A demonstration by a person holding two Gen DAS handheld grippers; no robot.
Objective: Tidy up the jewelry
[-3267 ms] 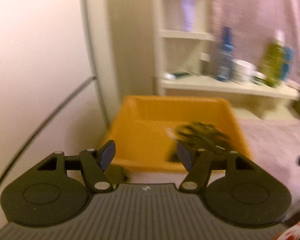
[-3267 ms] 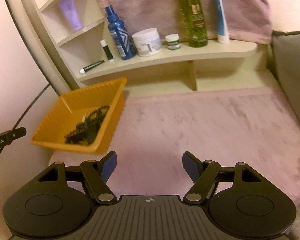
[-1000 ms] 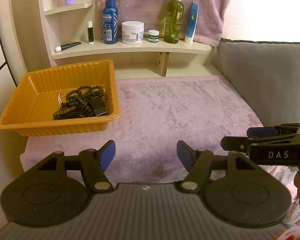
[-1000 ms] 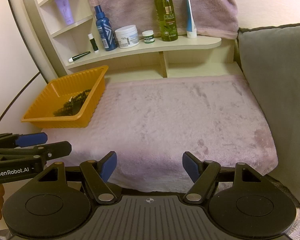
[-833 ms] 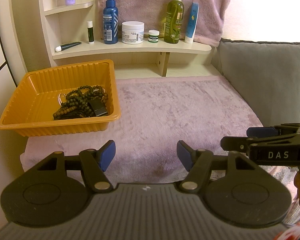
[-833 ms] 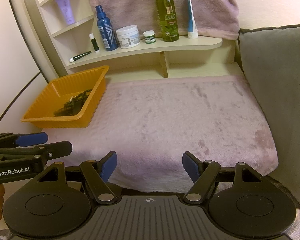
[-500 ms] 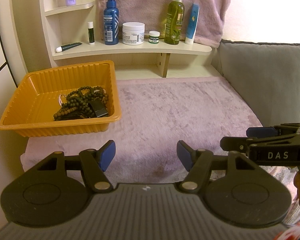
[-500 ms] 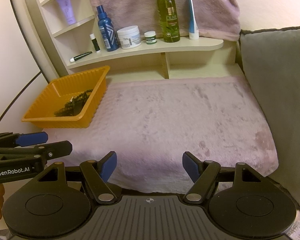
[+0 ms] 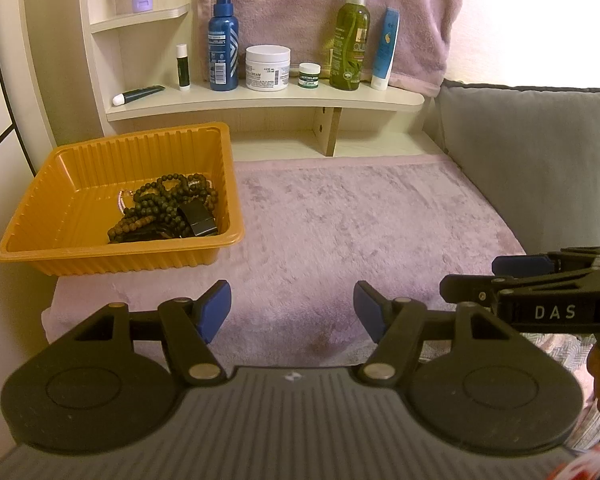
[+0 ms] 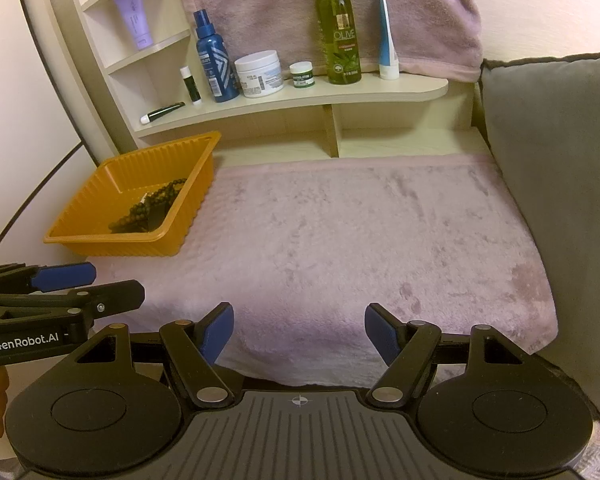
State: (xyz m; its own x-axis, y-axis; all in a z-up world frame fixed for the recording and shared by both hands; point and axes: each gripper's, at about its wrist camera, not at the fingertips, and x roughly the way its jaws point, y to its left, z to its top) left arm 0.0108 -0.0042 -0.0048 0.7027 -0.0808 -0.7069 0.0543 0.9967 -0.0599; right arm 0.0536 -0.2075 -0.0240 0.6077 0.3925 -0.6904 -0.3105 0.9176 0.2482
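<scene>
An orange ribbed tray [image 9: 72, 184] [image 10: 188, 168] sits at the left of a pink fluffy cloth [image 9: 360, 220] [image 10: 360, 232]. Inside it lies a heap of dark bead strings [image 9: 164, 204] [image 10: 152, 206] with a black clasp piece [image 9: 198, 218] and a pale pink string. My left gripper [image 9: 292, 310] is open and empty, held back over the cloth's near edge, right of the tray. My right gripper [image 10: 299, 334] is open and empty too, over the near edge of the cloth. Each gripper shows at the side of the other's view.
A cream shelf [image 9: 268, 98] behind the cloth carries a blue spray bottle [image 9: 223, 52], a white cream jar [image 9: 268, 67], a small jar, a green bottle [image 9: 350, 44], tubes and a lip stick. A grey cushion [image 9: 540, 152] borders the right side. A pink towel hangs behind.
Since a few seconds ago both grippers have drawn back from the tray to the cloth's near edge. Over the last second nothing has moved.
</scene>
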